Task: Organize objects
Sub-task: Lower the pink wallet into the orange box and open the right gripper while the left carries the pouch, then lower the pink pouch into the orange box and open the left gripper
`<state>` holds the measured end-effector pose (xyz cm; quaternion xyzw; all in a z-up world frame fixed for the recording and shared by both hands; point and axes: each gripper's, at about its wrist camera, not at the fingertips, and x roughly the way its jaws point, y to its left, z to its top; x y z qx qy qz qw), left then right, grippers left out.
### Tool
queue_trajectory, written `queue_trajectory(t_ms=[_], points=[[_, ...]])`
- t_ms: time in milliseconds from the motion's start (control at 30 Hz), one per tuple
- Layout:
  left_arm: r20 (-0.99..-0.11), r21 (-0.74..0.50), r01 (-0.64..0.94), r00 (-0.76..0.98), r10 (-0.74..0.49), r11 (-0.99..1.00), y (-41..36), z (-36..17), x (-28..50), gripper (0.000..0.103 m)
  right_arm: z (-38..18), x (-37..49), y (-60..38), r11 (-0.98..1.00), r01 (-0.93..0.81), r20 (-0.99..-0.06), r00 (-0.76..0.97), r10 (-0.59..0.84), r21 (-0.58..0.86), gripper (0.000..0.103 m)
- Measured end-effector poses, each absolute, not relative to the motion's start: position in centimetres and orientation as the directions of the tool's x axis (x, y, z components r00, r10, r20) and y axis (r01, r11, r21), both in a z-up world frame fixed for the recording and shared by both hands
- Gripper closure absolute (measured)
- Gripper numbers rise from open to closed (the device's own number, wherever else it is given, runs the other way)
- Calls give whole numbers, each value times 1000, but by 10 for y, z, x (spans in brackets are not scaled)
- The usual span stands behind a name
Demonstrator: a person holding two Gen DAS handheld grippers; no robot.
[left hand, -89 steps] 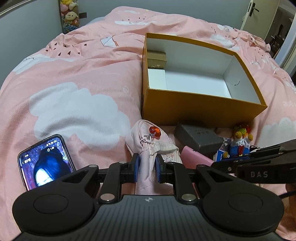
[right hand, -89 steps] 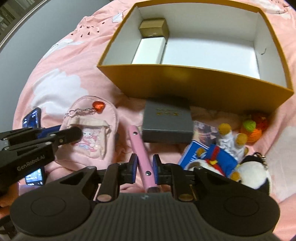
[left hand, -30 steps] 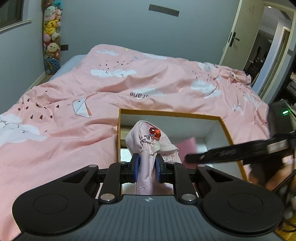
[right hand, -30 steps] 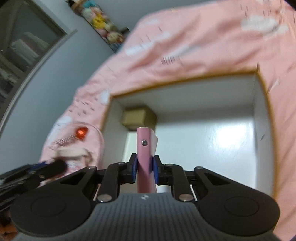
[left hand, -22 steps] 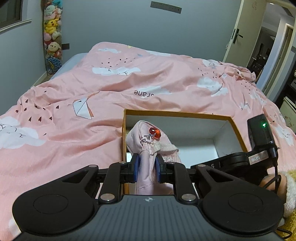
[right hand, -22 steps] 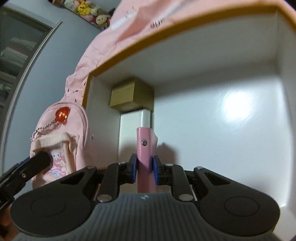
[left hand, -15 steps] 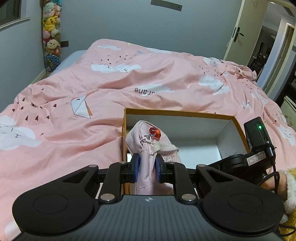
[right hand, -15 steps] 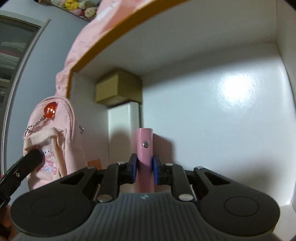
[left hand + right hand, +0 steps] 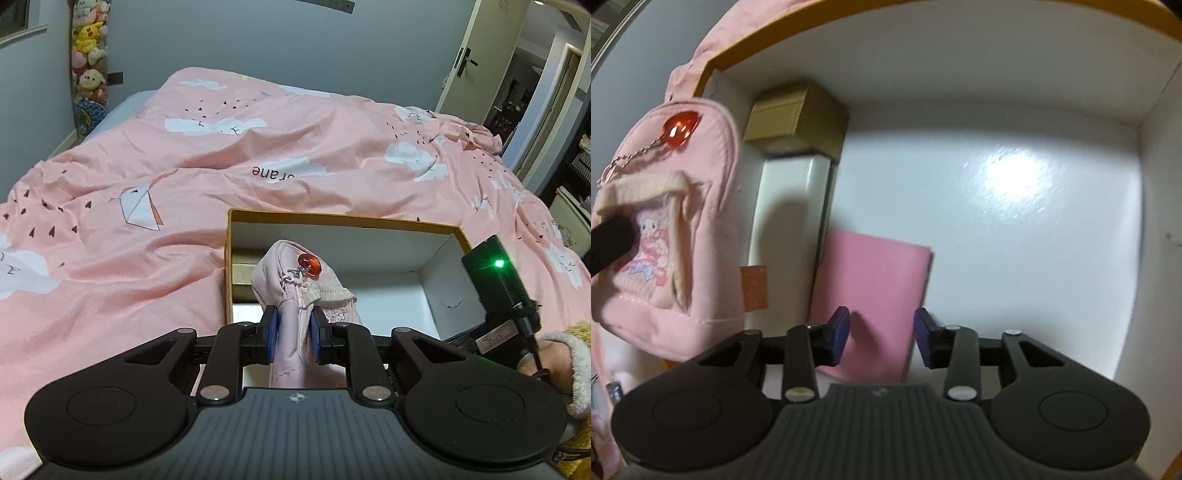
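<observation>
My left gripper [image 9: 293,334] is shut on a small pink backpack pouch [image 9: 299,295] with a red heart charm and holds it above the near left corner of the orange box [image 9: 343,219]. The pouch also shows in the right wrist view [image 9: 661,221], at the box's left wall. My right gripper [image 9: 881,338] is open inside the box, just above a flat pink case [image 9: 871,295] that lies on the white box floor [image 9: 1015,221] beside a white box [image 9: 790,206].
A small tan carton [image 9: 798,118] sits in the far left corner of the box, behind the white box. The pink duvet [image 9: 147,177] surrounds the orange box. A door [image 9: 469,66] stands at the back right.
My right gripper went down into the box and opened; the pink case left its fingers and now lies flat on the box floor. My left gripper holds the pouch in nearly the same spot.
</observation>
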<state>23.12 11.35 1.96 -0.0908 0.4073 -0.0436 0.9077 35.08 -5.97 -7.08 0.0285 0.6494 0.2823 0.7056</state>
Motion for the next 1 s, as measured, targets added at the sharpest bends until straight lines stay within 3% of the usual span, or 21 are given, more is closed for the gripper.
queue_trajectory(t_ms=[233,433,667,800,1000], points=[[-747,-233,10,639,-186,972,111,11,235,83,-76,352,-74,836,-341,-889,1,458,430,78],[-757,-336,9,593,-276,942,98,-16,242,83,-49,345,-108,859,-333,-883,131,450,388,77],[-819,-275,10,522,-240,961,81,-48,251,83,-42,339,-121,863,-299,-863,184,471,407,77],[-850,-236,-2,485,-206,972,78,-57,252,81,-41,344,-120,836,-279,-833,168,527,473,68],[-883,-140,24,448,-136,990,69,-58,254,73,-48,338,-110,795,-271,-804,106,586,543,67]])
